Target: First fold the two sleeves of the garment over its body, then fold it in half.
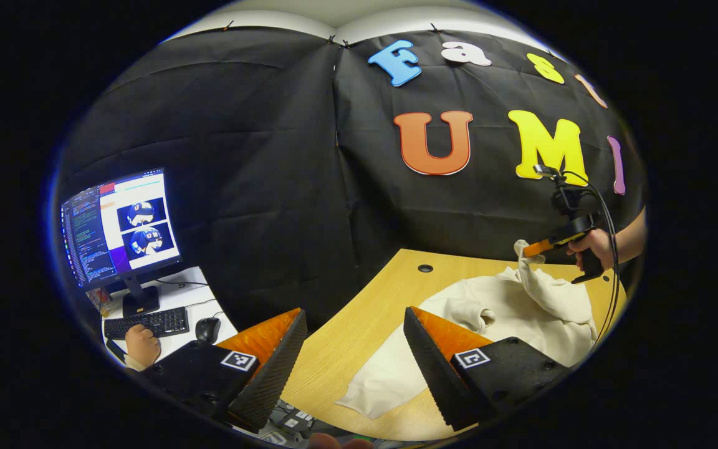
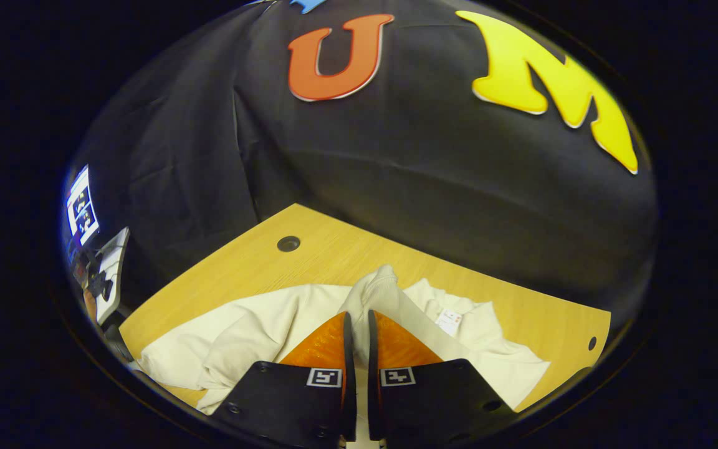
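Nearest in the left gripper view, the left gripper [image 1: 353, 349] hangs over the near left edge of the light wooden table [image 1: 359, 318], jaws wide apart, nothing between them. Just beyond lies the cream, soft-knit long-sleeved garment [image 1: 459, 312], spread rumpled across the table's near right half, one sleeve bunched on the body. Farther right, a hand carries the right gripper [image 1: 536, 248], which lifts a sleeve [image 1: 546, 284] clear of the table. In the right gripper view, the right gripper [image 2: 356, 327] has its fingers closed together on that sleeve's cuff [image 2: 379, 280]. Judgement: the cloth looks light, limp and thick, likely to sag and crease, not slippery; cuffs and hem corners seem the best holds. A white label [image 2: 448, 320] shows near the collar. Farthest left, a lit monitor [image 1: 121, 227] on a white desk [image 1: 178, 293].
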Tool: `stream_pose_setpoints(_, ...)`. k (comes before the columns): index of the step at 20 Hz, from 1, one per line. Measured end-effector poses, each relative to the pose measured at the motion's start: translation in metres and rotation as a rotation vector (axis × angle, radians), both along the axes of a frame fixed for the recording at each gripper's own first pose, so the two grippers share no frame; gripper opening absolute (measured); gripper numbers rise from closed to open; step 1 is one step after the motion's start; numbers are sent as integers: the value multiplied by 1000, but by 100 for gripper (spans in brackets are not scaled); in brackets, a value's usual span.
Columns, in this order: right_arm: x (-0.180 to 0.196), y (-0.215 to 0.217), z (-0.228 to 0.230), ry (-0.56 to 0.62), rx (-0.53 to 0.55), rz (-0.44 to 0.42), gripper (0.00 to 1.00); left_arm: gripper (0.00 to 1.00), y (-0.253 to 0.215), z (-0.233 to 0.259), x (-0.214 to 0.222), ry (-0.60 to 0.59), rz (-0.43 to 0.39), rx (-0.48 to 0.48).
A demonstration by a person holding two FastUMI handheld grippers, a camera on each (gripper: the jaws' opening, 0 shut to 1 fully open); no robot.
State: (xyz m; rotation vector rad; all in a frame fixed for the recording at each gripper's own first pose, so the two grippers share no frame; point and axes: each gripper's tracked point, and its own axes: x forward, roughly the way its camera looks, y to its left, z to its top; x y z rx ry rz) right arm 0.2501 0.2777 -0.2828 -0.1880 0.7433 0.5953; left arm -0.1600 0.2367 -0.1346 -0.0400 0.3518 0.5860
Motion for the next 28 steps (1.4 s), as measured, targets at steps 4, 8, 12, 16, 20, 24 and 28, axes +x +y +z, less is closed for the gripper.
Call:
stream_pose_setpoints(4,-1,34,-61,23,-87,37,8,100,0,-23,-13,54,13,-37)
stream_pose_setpoints(8,-4,44,-86,50,-89,33,13,99,-2,-24,-12,61,-18,-22)
stream_pose_setpoints(12,-18,77,-52,33,41,86,34,99,-11,-24,-2,51,-53,-26)
stream_pose_setpoints(16,-27,77,-12,-42,71,117,65,99,-22,-19,11,24,-98,-18)
stream_pose_setpoints(20,-31,48,49,-145,131,56,70,99,-30,-18,19,8,-143,11)
stream_pose_setpoints(24,-52,-2,127,-319,185,-37,70,99,-36,-11,25,-19,-179,37)
stream_pose_setpoints(28,-100,-52,191,-413,221,-119,81,99,-47,-10,34,-40,-215,19)
